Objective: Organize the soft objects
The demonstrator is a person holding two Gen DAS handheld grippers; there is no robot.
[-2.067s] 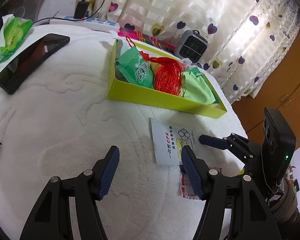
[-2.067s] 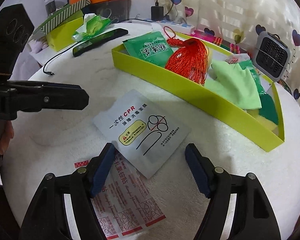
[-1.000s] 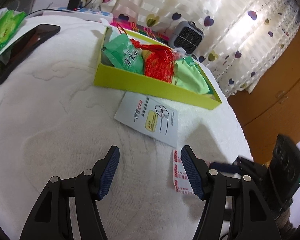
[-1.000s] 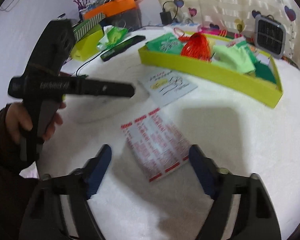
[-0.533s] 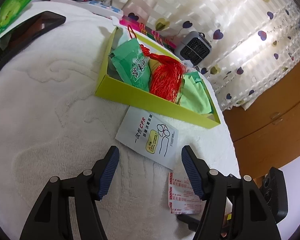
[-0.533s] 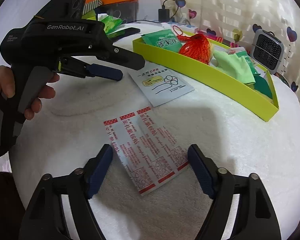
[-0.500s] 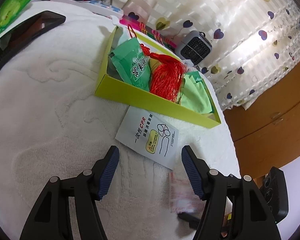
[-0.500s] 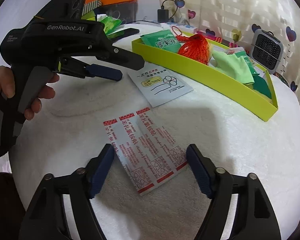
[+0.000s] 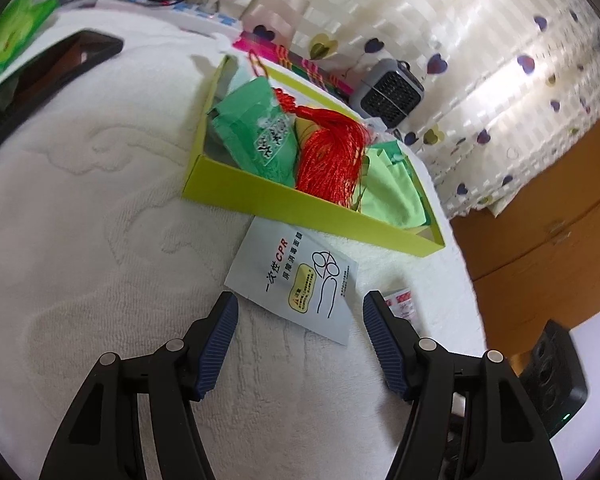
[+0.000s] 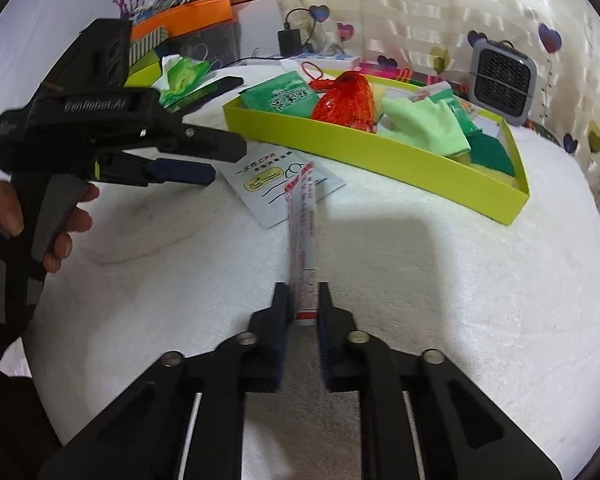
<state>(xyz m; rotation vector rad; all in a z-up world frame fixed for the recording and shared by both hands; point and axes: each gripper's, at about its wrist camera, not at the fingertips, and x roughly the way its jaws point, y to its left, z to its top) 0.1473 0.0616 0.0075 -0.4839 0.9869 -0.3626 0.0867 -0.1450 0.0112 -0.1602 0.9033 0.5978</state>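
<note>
On the towel-covered table (image 10: 440,280), at the left of the right wrist view, the left tongs (image 10: 204,158) hang in a person's hand (image 10: 4,220), jaws wide apart and holding nothing; in their own view they hover just short of the near edge of the white CPR sachet (image 9: 296,280), which lies flat just beside the near wall of the yellow-green tray (image 10: 380,156). At the centre, the right tongs (image 10: 303,312) have just been closing, and their pads now pinch the near end of the red-printed plaster strip (image 10: 302,232), which stands on edge and reaches out over the sachet. Further right, the tray already holds a green packet (image 10: 284,98), a red tassel (image 10: 346,98) and a light green cloth (image 10: 428,124). The step in hand looks like the pick-up of the strip. Next, I judge, comes a lift and a carry over the near wall to a free spot in the tray, then release; the limp strip may sag or drag the sachet along.
</note>
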